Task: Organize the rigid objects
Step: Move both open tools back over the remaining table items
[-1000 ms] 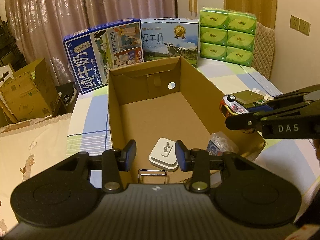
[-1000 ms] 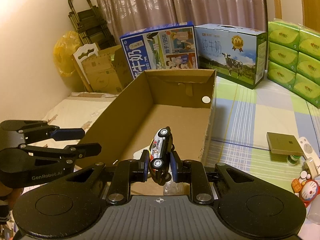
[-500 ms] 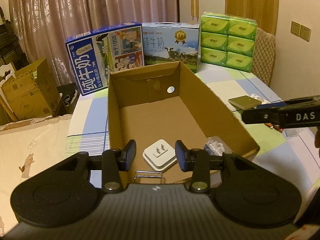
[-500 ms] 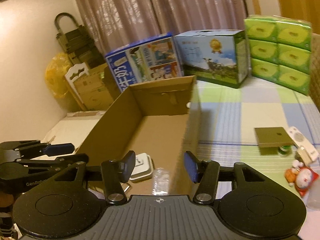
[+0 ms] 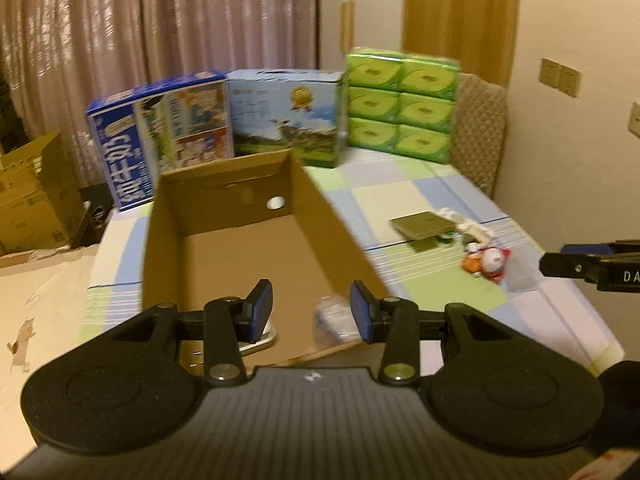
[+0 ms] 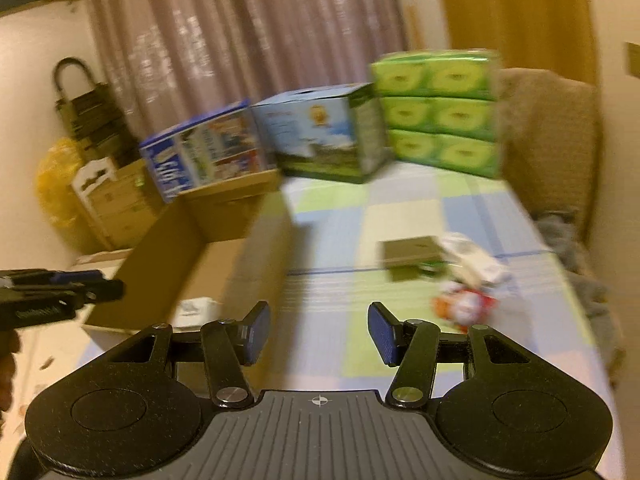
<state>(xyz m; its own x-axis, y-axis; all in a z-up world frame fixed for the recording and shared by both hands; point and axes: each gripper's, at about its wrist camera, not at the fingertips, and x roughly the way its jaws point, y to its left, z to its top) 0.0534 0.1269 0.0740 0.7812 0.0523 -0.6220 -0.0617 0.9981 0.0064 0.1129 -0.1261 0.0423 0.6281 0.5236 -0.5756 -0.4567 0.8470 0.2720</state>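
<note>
Right,
1. Left gripper: jaws parted, nothing between the pads, poised over the near end of the box.
2. Right gripper: jaws apart, empty, above the checked mat right of the box.
3. White plug lies inside the box.
4. Flat tile and toy sit on the mat, outside.

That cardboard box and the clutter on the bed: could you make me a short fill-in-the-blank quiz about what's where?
1. The green tissue packs are stacked ____ rows high.
2. Between the fingers of the right gripper there is ____.
3. The flat olive-brown box lies ____ the cardboard box, on the checked cover.
4. The round hole is in the cardboard box's ____ wall.

Missing words: three; nothing; outside; far
</note>
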